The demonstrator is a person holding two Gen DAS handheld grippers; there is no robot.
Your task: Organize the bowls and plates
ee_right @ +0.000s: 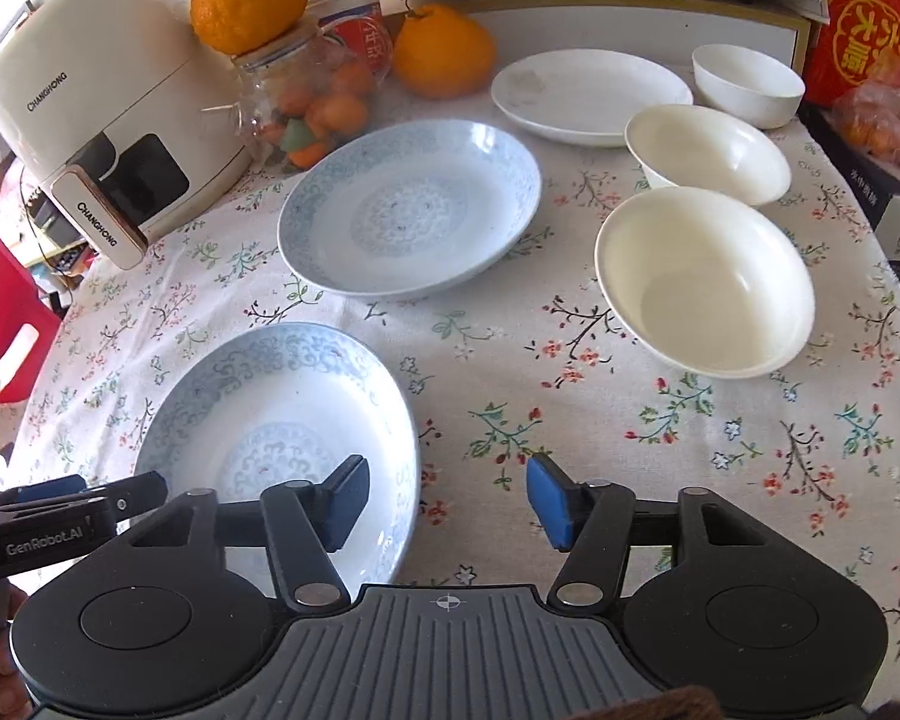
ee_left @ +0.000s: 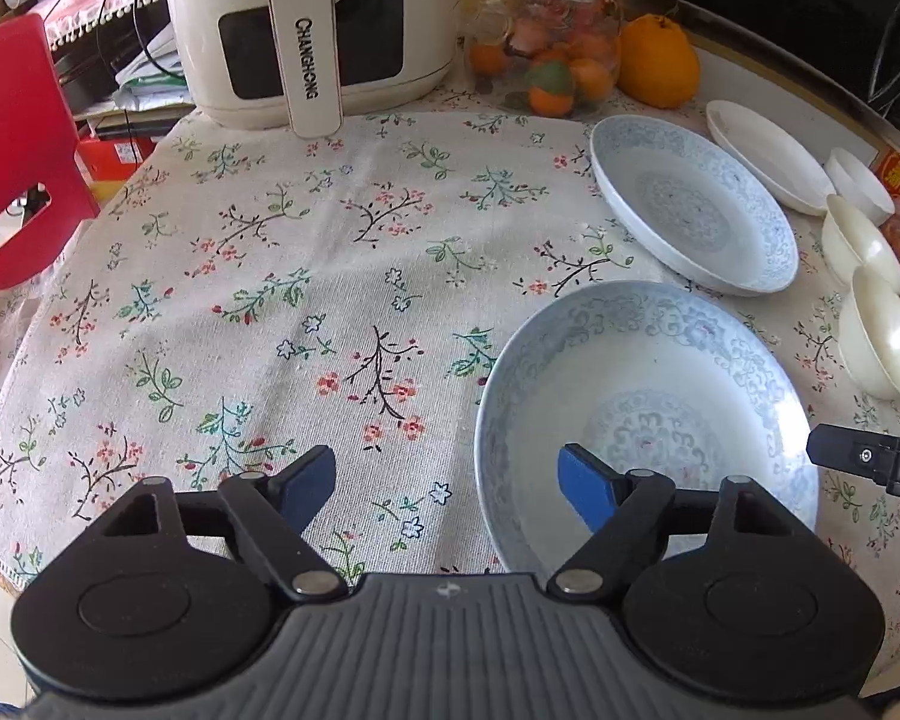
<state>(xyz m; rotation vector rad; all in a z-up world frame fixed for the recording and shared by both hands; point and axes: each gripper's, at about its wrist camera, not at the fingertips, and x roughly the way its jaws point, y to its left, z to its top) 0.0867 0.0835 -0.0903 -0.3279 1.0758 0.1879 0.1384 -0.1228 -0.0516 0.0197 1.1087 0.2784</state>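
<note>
On the flowered tablecloth the nearest blue-patterned plate [ee_left: 660, 372] [ee_right: 258, 396] lies between both grippers. My left gripper [ee_left: 447, 480] is open and straddles its left rim, one finger over the plate and one outside. My right gripper [ee_right: 447, 492] is open and straddles the right rim the same way. No pad presses on the plate. A second blue-patterned plate [ee_left: 690, 204] [ee_right: 408, 210] lies behind it, then a plain white plate [ee_left: 762, 156] [ee_right: 588, 96]. Three white bowls [ee_right: 708, 282] [ee_right: 708, 150] [ee_right: 750, 84] stand in a row on the right.
A cream air fryer [ee_left: 312, 30] [ee_right: 90, 108] stands at the back left. Beside it are a glass jar of small oranges [ee_left: 552, 42] and a large orange [ee_right: 444, 54]. A microwave [ee_left: 810, 12] and a red box [ee_right: 870, 18] sit at the back right, a red chair [ee_left: 12, 150] left of the table.
</note>
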